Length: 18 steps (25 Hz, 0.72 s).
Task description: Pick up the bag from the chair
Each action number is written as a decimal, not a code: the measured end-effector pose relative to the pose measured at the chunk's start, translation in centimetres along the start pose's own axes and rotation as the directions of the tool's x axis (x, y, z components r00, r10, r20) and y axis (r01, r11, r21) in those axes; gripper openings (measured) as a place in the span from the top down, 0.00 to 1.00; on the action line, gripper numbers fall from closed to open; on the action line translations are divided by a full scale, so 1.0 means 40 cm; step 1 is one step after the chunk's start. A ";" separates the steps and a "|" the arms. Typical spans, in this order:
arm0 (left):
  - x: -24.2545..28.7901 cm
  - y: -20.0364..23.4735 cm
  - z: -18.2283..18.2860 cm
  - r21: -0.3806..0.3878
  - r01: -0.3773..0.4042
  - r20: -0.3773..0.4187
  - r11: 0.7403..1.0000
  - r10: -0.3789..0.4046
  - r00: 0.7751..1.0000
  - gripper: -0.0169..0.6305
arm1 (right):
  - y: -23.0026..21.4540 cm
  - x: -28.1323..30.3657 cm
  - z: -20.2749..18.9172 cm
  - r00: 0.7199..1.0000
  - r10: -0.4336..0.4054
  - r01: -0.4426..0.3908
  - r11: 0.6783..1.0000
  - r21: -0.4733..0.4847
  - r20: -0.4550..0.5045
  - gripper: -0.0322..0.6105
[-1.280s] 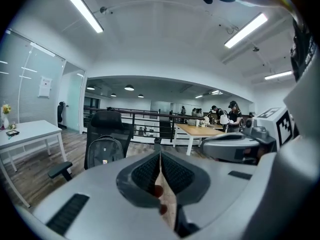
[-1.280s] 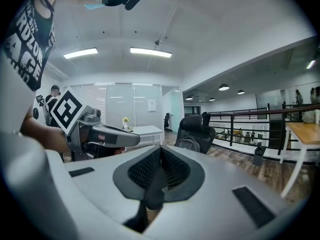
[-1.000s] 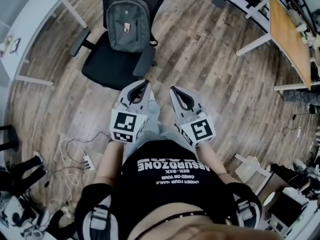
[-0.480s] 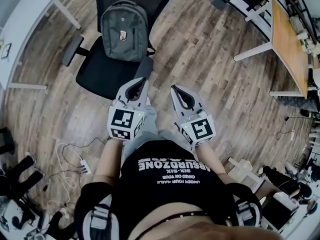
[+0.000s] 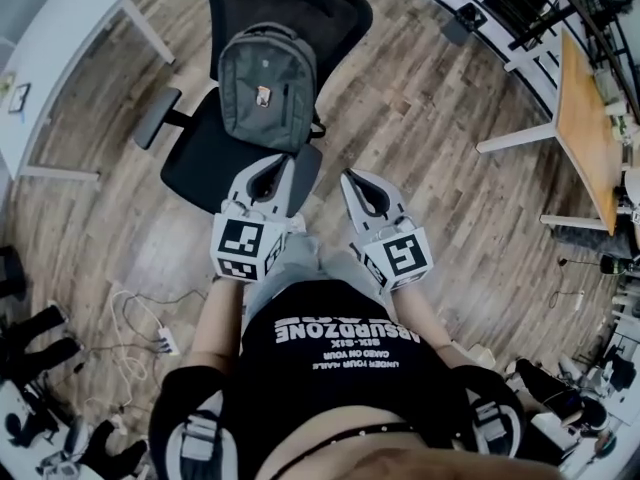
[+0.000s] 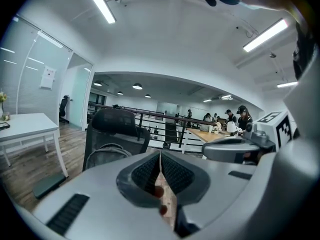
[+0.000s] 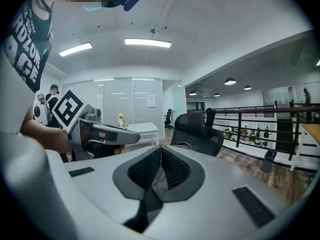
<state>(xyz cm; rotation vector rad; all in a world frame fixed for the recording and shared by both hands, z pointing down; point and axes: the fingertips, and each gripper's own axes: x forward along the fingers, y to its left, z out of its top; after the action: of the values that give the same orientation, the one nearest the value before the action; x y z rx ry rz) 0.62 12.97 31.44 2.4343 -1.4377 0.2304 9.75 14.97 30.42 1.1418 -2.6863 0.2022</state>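
A grey backpack (image 5: pixel 267 85) stands upright on the seat of a black office chair (image 5: pixel 213 163), leaning on its backrest. In the head view my left gripper (image 5: pixel 284 162) hovers over the chair's near edge, just short of the backpack, jaws together and empty. My right gripper (image 5: pixel 347 178) is beside it to the right, over the wood floor, also shut and empty. The left gripper view shows the chair (image 6: pixel 115 129) and the backpack's top (image 6: pixel 107 154) ahead past the closed jaws. In the right gripper view the chair (image 7: pixel 197 131) stands ahead, with the left gripper (image 7: pixel 100 134) at the left.
A white table (image 5: pixel 60 48) stands left of the chair. A wooden desk (image 5: pixel 590 138) and a black railing (image 5: pixel 500 8) lie to the right. Cables and a power strip (image 5: pixel 165 340) trail on the floor at the lower left. People sit at desks in the distance (image 6: pixel 235 121).
The chair and backpack have drawn nearer in the head view, and my left gripper now reaches over the seat's near edge. Both grippers stay shut.
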 end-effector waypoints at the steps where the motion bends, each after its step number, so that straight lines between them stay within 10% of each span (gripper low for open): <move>1: 0.005 0.008 0.012 0.006 0.002 0.004 1.000 -0.002 1.000 0.93 | -0.018 0.011 0.006 1.000 -0.008 0.007 1.000 0.011 0.008 0.92; 18: 0.137 0.206 0.000 -0.034 -0.115 -0.058 0.993 0.113 0.992 0.93 | -0.253 0.196 -0.019 0.999 -0.040 0.040 0.992 0.121 -0.005 0.92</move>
<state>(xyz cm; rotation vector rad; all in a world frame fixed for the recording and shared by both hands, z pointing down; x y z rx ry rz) -3.92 4.73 34.47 2.3010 -1.5439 0.2924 11.89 2.71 33.53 1.2269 -2.6780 0.3647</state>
